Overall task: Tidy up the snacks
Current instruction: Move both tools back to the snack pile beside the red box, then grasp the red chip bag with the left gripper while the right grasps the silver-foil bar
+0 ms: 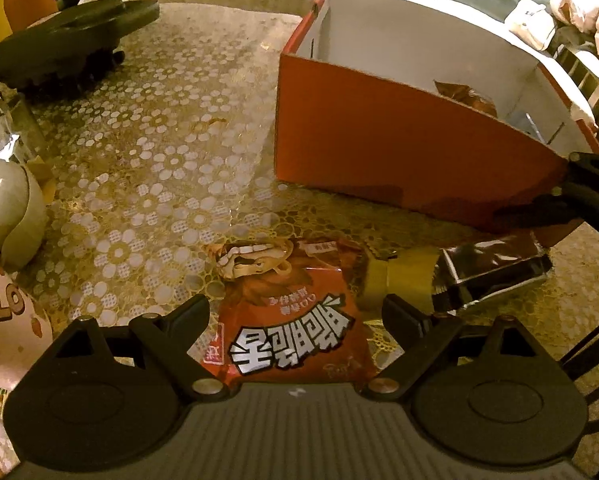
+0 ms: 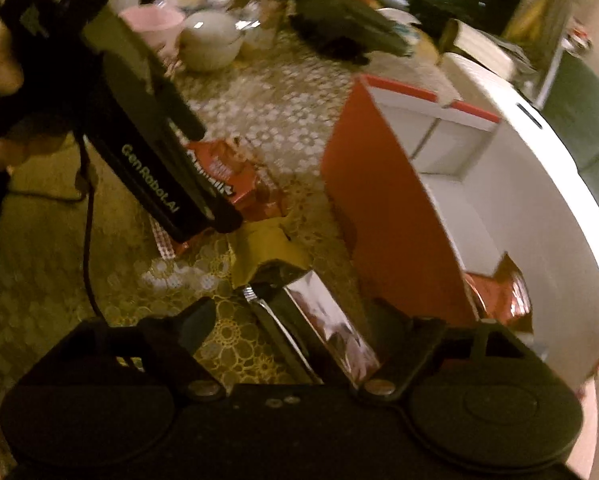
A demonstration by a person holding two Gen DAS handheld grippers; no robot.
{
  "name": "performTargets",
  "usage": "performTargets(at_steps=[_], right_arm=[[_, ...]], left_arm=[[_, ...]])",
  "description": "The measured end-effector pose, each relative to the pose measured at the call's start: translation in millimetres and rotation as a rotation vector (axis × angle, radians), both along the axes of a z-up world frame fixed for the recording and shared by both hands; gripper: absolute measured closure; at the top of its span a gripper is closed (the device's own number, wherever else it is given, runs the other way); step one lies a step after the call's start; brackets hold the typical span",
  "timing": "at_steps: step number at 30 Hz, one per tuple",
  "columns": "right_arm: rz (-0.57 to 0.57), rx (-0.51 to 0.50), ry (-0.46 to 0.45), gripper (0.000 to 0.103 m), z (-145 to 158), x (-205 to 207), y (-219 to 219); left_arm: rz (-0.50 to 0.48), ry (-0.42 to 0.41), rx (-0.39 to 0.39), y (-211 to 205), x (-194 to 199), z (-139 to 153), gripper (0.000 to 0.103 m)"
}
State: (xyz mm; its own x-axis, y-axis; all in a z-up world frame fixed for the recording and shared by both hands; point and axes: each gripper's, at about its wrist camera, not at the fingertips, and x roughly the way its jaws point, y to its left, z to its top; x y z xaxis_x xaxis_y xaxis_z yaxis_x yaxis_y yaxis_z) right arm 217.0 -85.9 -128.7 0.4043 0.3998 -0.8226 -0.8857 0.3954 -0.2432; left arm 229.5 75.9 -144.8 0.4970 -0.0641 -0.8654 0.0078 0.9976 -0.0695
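Note:
A red snack bag (image 1: pixel 295 320) with white lettering lies flat on the flowered tablecloth, between the open fingers of my left gripper (image 1: pixel 295 310). It also shows in the right wrist view (image 2: pixel 235 184), under the left gripper's body. A dark shiny packet with a gold end (image 1: pixel 487 270) lies to its right. In the right wrist view this packet (image 2: pixel 319 320) lies between the open fingers of my right gripper (image 2: pixel 291 316). An orange box with white inside (image 1: pixel 399 152) stands behind; it holds a red-brown snack bag (image 2: pixel 499 292).
A black round object (image 1: pixel 71 44) sits at the far left of the table. White bowls (image 2: pixel 211 40) and a pink cup (image 2: pixel 155 24) stand at the table's far side. A white mug (image 1: pixel 7 208) is at the left edge.

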Motion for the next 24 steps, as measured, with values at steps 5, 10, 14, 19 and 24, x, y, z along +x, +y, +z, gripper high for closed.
performTargets(at_steps=[5, 10, 14, 19, 24], right_arm=[[0.019, -0.048, 0.027, 0.032, -12, 11, 9], [-0.011, -0.032, 0.058, 0.035, -14, 17, 4], [-0.044, -0.018, 0.082, 0.040, -13, 17, -1], [-0.109, 0.029, 0.105, 0.051, -8, 11, -11], [-0.180, 0.064, 0.110, 0.057, -7, -5, -22]], left_arm=[[-0.008, 0.011, -0.017, 2, 5, -2, 0.010], [-0.016, 0.029, -0.019, 1, 8, -6, 0.020], [-0.013, 0.032, -0.023, 4, 8, -7, 0.026], [-0.010, 0.027, -0.031, 5, 3, -6, 0.030], [-0.001, 0.021, -0.051, 7, -4, -5, 0.035]])
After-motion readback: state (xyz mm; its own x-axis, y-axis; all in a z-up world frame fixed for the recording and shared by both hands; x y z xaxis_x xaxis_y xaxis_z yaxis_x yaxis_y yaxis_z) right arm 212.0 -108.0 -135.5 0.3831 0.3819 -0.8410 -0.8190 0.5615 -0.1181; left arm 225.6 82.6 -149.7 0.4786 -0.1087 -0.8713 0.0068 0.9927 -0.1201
